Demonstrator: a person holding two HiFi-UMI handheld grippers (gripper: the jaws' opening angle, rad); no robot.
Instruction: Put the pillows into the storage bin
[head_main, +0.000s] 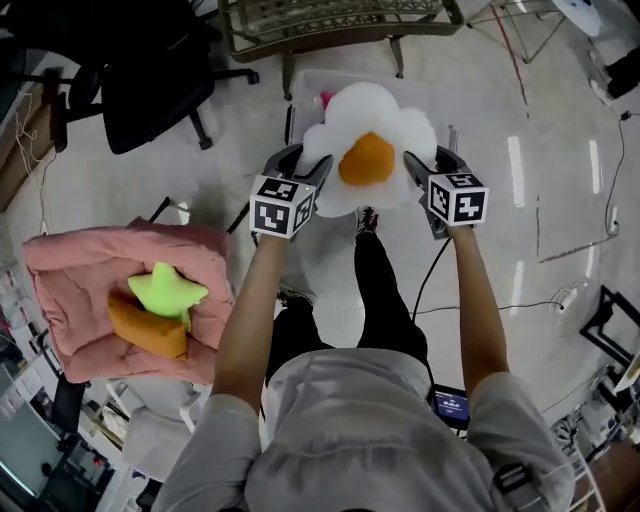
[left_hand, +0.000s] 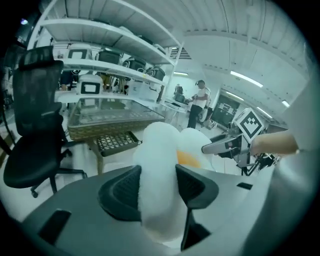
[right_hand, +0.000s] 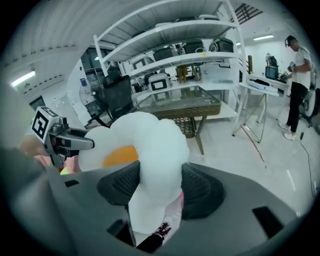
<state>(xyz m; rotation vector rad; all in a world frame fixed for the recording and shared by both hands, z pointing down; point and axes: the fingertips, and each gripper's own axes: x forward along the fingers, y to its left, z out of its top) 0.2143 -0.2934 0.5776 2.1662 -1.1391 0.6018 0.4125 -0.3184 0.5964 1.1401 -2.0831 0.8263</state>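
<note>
A clear plastic storage bin (head_main: 305, 85) on the floor is largely hidden behind one plush white pillow (head_main: 385, 125), shaped like a fried egg with an orange yolk, which is held over it. One edge is pinched firmly by the left gripper (left_hand: 159, 186), the opposite edge by the right gripper (right_hand: 157, 187). Two more pillows, a green star (head_main: 165, 290) and an orange wedge (head_main: 145, 328), are seen touching at the middle of a quilted pink cushion (head_main: 70, 280).

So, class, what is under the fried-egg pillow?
A clear storage bin stands on the floor below it, a bit of something pink at its edge. The fried-egg pillow covers most of the bin's inside.
</note>
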